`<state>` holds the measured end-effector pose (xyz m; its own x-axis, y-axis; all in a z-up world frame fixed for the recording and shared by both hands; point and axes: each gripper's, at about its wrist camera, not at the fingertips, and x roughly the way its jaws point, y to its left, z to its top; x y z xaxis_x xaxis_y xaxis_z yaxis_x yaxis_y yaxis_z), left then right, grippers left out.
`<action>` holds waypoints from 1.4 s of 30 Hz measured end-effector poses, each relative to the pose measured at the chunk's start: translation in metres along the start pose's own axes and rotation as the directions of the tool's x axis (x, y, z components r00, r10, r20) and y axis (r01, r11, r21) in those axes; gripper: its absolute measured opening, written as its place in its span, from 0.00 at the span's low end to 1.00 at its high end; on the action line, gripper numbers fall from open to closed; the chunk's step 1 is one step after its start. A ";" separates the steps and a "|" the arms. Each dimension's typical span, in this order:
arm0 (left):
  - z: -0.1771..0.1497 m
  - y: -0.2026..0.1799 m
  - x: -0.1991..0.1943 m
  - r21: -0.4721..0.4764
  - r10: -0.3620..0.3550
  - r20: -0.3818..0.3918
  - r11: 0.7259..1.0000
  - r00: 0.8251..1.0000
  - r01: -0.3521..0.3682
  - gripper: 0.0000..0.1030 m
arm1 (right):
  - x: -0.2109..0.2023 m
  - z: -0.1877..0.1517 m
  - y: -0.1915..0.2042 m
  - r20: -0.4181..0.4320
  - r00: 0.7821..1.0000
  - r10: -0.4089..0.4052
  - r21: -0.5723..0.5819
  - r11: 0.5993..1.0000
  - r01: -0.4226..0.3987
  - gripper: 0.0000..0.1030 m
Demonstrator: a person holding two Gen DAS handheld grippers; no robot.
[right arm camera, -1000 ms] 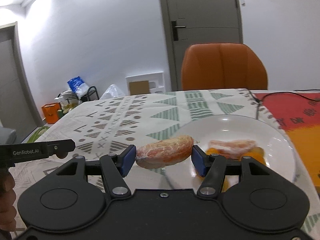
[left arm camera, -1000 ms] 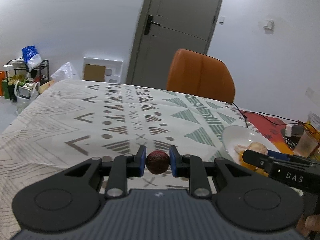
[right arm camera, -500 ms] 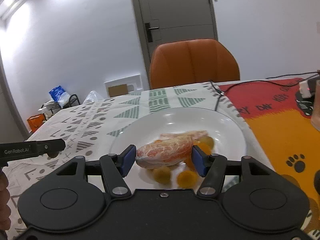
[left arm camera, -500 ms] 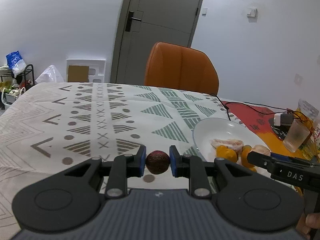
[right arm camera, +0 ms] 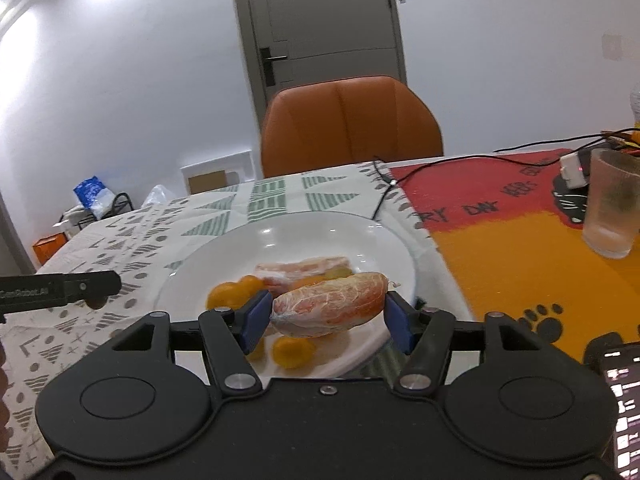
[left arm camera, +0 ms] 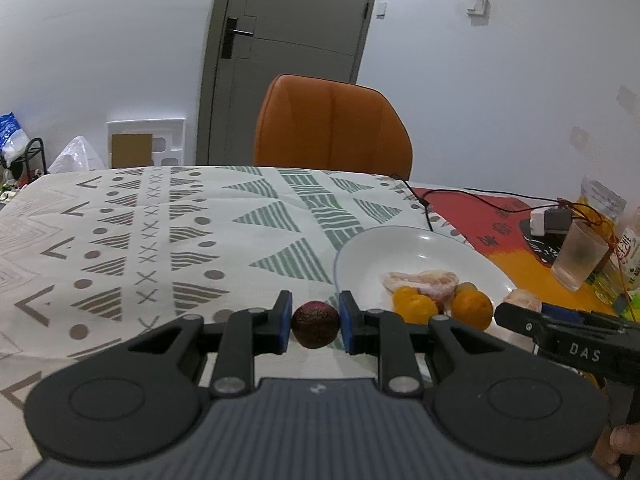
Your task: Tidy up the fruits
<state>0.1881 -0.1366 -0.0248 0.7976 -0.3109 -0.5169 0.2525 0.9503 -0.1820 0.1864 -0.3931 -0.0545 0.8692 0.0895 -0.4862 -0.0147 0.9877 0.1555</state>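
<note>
A: What is in the white plate [right arm camera: 396,240]?

B: In the right wrist view it fills the middle of the frame, on the patterned tablecloth [right arm camera: 120,248]. Inside lie a peeled grapefruit segment [right arm camera: 304,269] toward the centre and several small orange fruits [right arm camera: 228,295] at the lower left of the dish, one more [right arm camera: 292,352] near its lower rim.

A: And the right gripper [right arm camera: 326,316]?

B: Its blue pads clamp a second peeled segment [right arm camera: 330,305] lengthwise, held over the lower part of the plate. Whether it touches the dish I cannot tell.

A: The left gripper [left arm camera: 315,325]?

B: In the left wrist view, at lower centre, its pads are closed on a small dark red round fruit [left arm camera: 316,323]. It sits over the tablecloth, just left of the plate's rim [left arm camera: 340,256].

A: Any other containers?

B: A frosted plastic cup [right arm camera: 612,204] stands upright at the right edge of the right wrist view, on the red and orange mat [right arm camera: 520,240]; what it holds I cannot make out. A phone screen [right arm camera: 624,408] shows at the lower right corner.

A: Beyond the table?

B: An orange chair [left arm camera: 332,128] stands at upper centre, a grey door [left arm camera: 292,40] behind it.
</note>
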 end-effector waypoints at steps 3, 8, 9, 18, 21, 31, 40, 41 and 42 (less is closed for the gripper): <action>0.001 -0.005 0.004 0.007 -0.007 -0.003 1.000 1.000 0.007 0.23 | -0.001 0.001 -0.006 0.005 1.000 0.005 0.021 1.000 -0.005 0.65; 0.001 -0.012 0.011 0.020 -0.019 -0.013 1.000 1.000 0.019 0.23 | -0.005 0.000 -0.010 0.011 1.000 0.006 0.031 1.000 -0.007 0.67; 0.001 -0.014 0.012 0.024 -0.021 -0.012 0.999 1.000 0.022 0.23 | -0.005 -0.001 -0.011 0.010 1.000 0.008 0.033 0.999 -0.009 0.67; 0.011 -0.029 0.022 0.062 -0.048 -0.006 0.997 0.999 0.048 0.23 | -0.011 -0.001 -0.014 0.021 1.000 0.013 0.050 0.999 -0.014 0.67; 0.014 -0.034 0.024 0.068 -0.054 -0.002 0.996 0.999 0.054 0.23 | -0.012 0.000 -0.015 0.024 1.000 0.013 0.055 0.998 -0.014 0.67; 0.012 -0.024 0.021 0.039 -0.022 -0.002 0.999 1.000 0.022 0.50 | -0.008 -0.002 -0.007 0.012 0.999 0.039 0.053 0.998 -0.039 0.67; 0.008 0.004 0.005 0.003 0.067 -0.001 0.998 0.998 -0.067 0.81 | -0.007 -0.001 0.010 0.012 0.996 0.087 0.062 0.994 -0.087 0.78; 0.008 0.007 0.003 0.001 0.075 -0.006 0.997 0.997 -0.075 0.83 | -0.007 -0.001 0.013 0.012 0.996 0.092 0.061 0.994 -0.093 0.79; 0.008 0.009 0.001 -0.002 0.085 -0.010 0.996 0.996 -0.085 0.84 | -0.008 -0.001 0.015 0.012 0.995 0.097 0.059 0.994 -0.097 0.80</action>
<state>0.1958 -0.1282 -0.0205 0.8105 -0.2289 -0.5391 0.1823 0.9733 -0.1393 0.1786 -0.3793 -0.0492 0.8695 0.1829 -0.4589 -0.0697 0.9650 0.2526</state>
